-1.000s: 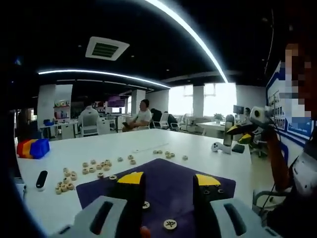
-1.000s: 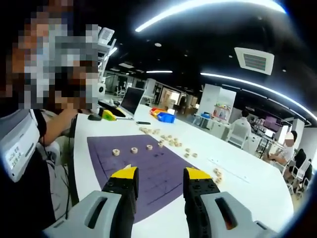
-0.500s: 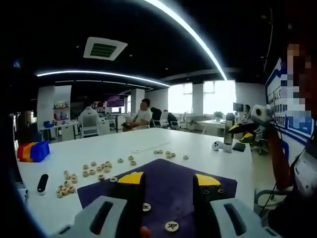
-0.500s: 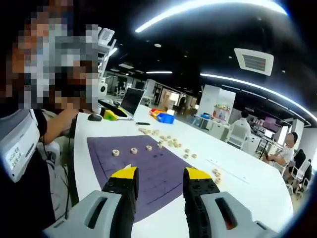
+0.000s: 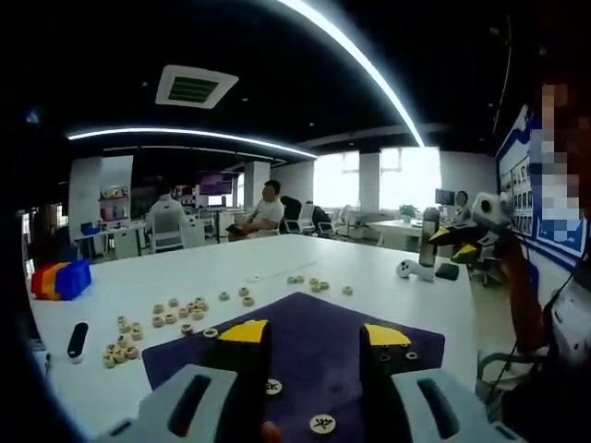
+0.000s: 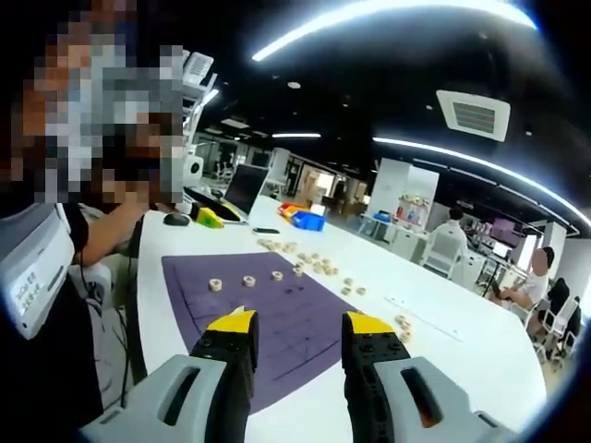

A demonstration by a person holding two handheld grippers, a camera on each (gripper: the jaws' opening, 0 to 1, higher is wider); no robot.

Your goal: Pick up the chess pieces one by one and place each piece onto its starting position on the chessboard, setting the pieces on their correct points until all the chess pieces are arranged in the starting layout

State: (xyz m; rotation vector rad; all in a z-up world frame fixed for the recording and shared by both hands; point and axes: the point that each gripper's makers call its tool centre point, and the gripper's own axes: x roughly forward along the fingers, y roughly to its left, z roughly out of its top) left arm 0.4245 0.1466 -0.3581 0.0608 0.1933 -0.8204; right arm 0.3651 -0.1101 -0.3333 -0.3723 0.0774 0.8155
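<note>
White table [image 5: 369, 268], blue and red bins [image 5: 61, 278], black remote [image 5: 78, 338], open laptop [image 6: 242, 190], seated person [image 5: 264, 212]

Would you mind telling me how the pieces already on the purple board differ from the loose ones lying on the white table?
The pieces on the board are few and spaced apart in a row on the purple board; the loose pieces are many, bunched in irregular clusters on the white table. The loose ones lie beyond the board's far edge. Both sets are small, pale, round discs.

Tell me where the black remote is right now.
In the left gripper view, the black remote lies on the white table at far left, beside the loose wooden chess pieces and left of the purple chessboard.
</note>
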